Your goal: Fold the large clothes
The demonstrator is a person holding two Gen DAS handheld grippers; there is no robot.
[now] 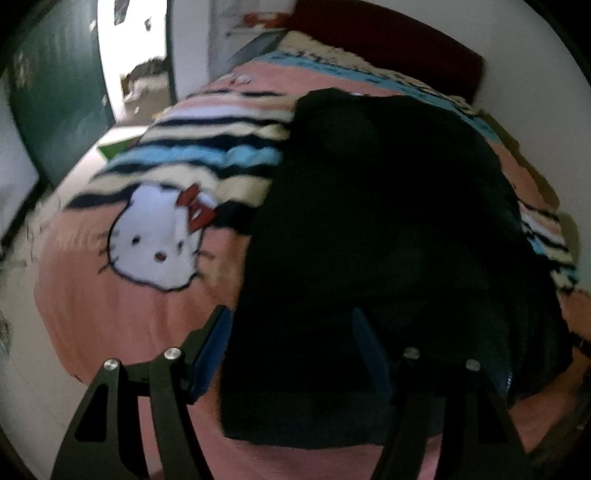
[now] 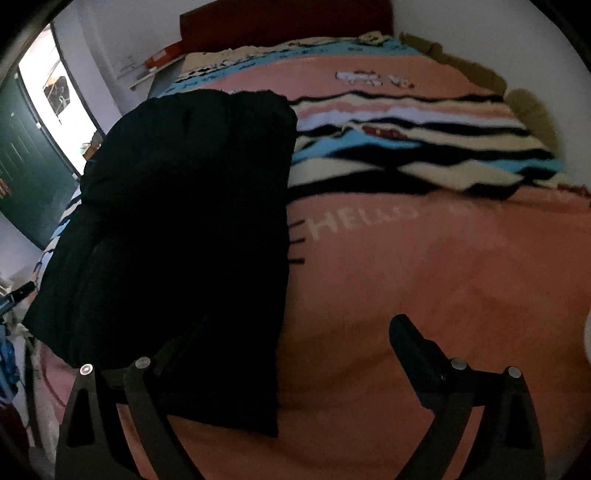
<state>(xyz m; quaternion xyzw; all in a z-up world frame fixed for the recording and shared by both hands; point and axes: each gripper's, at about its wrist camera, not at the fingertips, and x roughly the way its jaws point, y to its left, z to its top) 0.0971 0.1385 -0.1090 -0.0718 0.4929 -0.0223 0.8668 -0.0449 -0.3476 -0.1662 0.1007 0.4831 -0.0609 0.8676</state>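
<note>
A large black garment (image 1: 388, 240) lies folded in a long strip on a pink Hello Kitty blanket (image 1: 129, 314) on the bed. In the left wrist view my left gripper (image 1: 291, 332) is open, hovering above the garment's near left edge, holding nothing. In the right wrist view the same garment (image 2: 184, 240) fills the left half. My right gripper (image 2: 291, 343) is open and empty over the garment's near right edge; its left finger is hard to tell apart from the dark cloth.
The blanket (image 2: 424, 277) covers the bed, with striped bands (image 2: 424, 147) farther back and a dark red headboard (image 2: 288, 22) against the wall. A green door (image 1: 55, 103) and a bright doorway (image 1: 129, 55) stand left of the bed.
</note>
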